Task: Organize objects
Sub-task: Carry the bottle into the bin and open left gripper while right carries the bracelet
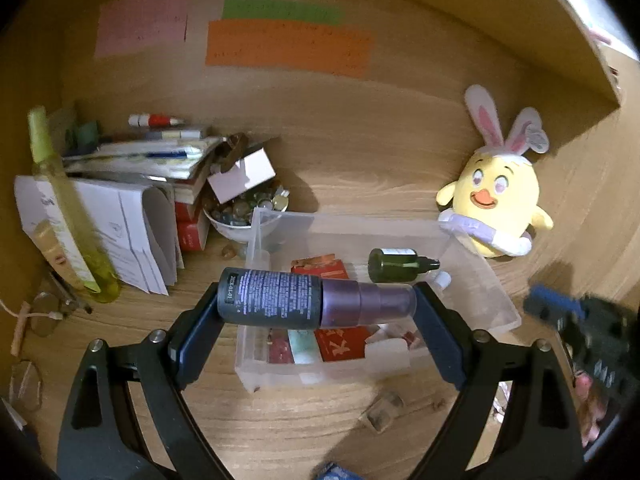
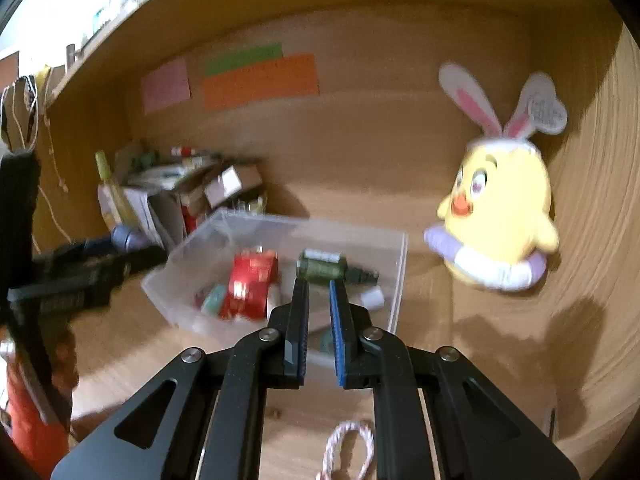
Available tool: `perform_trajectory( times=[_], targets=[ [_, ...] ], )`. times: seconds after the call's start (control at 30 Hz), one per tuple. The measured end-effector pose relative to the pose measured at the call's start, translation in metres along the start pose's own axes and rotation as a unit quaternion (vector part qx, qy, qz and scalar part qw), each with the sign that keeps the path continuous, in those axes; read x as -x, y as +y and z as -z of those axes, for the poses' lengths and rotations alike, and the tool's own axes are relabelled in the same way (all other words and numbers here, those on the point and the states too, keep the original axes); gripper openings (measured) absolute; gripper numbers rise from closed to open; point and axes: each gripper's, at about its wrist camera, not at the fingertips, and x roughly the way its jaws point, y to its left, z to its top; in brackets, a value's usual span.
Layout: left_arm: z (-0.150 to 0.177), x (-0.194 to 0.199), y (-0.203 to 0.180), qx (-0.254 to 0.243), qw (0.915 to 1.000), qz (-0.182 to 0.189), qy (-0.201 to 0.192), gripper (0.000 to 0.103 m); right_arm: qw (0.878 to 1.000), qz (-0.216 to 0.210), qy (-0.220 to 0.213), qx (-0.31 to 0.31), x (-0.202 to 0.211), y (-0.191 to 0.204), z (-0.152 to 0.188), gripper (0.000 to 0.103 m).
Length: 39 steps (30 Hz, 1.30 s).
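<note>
Purple-capped dark spray bottle (image 1: 316, 300) is pinched lengthwise in the wide-spread left gripper (image 1: 318, 304) right above the clear plastic bin (image 1: 480, 280), so I'd lower it flat beside the green dropper bottle (image 1: 400, 266) before letting go, right gripper (image 2: 319, 300) pressed together, empty.

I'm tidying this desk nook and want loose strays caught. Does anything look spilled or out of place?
Yes. A few small pebble-like pieces lie on the wood beside the heaped white bowl, as if spilled from it. A small clear block also sits loose in front of the clear bin.
</note>
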Motion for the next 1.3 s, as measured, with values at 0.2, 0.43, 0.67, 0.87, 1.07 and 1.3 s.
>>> perform_trajectory(
  times=[0.2, 0.43, 0.67, 0.87, 1.07, 1.3],
  targets=[
    [0.001, -0.030, -0.002, -0.010, 0.9994, -0.010, 0.031, 0.091, 0.999, 0.025, 0.041, 0.002, -0.005, -0.008, 0.033, 0.043],
    [0.001, -0.055, -0.012, -0.033, 0.9978, -0.015, 0.056, 0.091, 0.993, 0.038, 0.115, 0.008, -0.025, -0.016, 0.072, 0.044],
    [0.001, -0.070, -0.019, -0.047, 0.9962, -0.023, 0.070, 0.091, 0.987, 0.055, 0.149, 0.021, -0.039, -0.020, 0.090, 0.039],
    [0.002, -0.082, -0.021, -0.047, 0.9949, -0.017, 0.087, 0.091, 0.989, 0.055, 0.138, 0.017, -0.036, -0.024, 0.091, 0.010],
    [0.004, -0.089, -0.025, -0.051, 0.9931, -0.012, 0.105, 0.091, 0.993, 0.038, 0.110, 0.002, -0.021, -0.023, 0.082, 0.009],
    [0.002, -0.087, -0.023, -0.036, 0.9921, 0.012, 0.120, 0.092, 0.999, 0.028, 0.038, 0.002, 0.006, -0.017, 0.043, 0.009]
  ],
)
